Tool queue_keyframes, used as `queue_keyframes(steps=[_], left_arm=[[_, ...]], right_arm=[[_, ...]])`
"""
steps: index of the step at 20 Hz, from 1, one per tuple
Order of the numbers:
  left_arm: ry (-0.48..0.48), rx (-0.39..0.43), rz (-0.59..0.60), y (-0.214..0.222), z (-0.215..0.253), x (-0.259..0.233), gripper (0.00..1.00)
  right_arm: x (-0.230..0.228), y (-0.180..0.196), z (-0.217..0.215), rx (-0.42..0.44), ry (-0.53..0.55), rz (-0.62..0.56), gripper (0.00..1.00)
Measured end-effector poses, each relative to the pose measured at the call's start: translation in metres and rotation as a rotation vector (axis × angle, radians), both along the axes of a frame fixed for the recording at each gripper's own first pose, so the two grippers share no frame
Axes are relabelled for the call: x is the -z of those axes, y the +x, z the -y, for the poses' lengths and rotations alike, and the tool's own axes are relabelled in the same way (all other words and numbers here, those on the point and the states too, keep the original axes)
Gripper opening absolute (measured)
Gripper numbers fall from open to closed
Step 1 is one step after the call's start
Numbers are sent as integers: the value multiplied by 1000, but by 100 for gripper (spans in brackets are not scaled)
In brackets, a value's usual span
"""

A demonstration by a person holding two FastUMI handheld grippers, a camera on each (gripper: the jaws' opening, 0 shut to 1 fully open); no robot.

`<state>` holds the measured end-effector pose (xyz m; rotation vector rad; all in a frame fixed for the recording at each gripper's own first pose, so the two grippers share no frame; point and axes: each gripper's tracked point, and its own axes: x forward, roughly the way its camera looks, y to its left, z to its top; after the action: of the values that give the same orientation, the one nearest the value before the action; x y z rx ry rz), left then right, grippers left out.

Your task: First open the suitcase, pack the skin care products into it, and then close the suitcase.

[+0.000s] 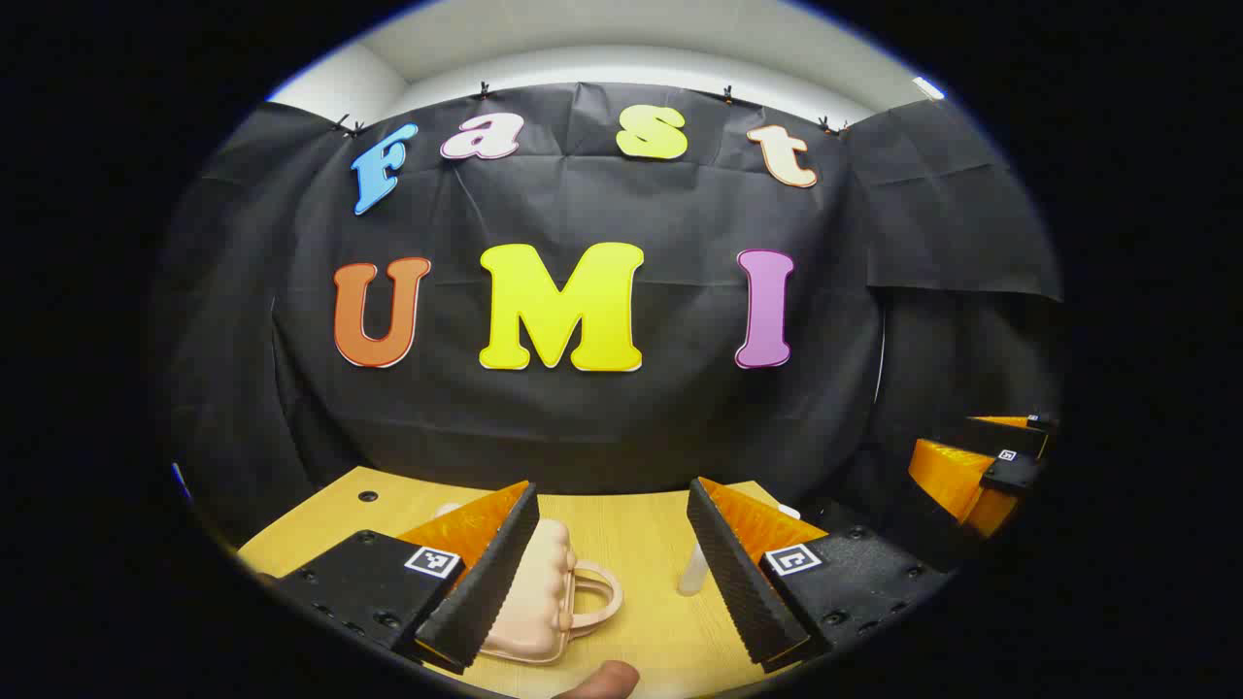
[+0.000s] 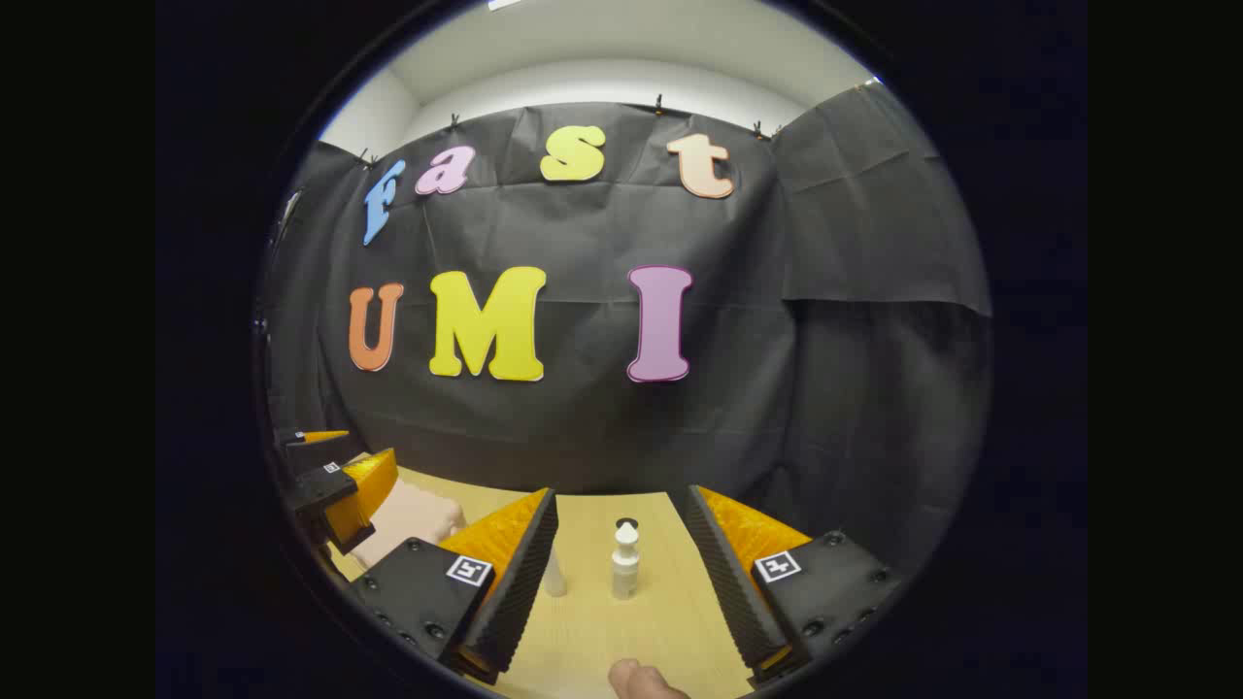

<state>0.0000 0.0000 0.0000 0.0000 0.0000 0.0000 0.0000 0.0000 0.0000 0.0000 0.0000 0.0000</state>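
A wooden table (image 1: 621, 544) stood before black cloth. The left gripper (image 1: 612, 573), fingers wide, faced a pink suitcase (image 1: 544, 602); the right gripper (image 2: 621, 573), wide too, faced a white bottle (image 2: 625, 563).

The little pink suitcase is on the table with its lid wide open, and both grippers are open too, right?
Not quite. The pink suitcase is closed, lying on the wooden table with its handle toward the middle, as the left gripper view shows. The rest holds: the left gripper and the right gripper are both open.
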Motion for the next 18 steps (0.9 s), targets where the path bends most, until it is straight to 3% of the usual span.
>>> queue_keyframes(steps=[18], left_arm=[[7,-95,-91,21,-13,37,98]], right_arm=[[10,46,-31,-118,-62,-31,79]])
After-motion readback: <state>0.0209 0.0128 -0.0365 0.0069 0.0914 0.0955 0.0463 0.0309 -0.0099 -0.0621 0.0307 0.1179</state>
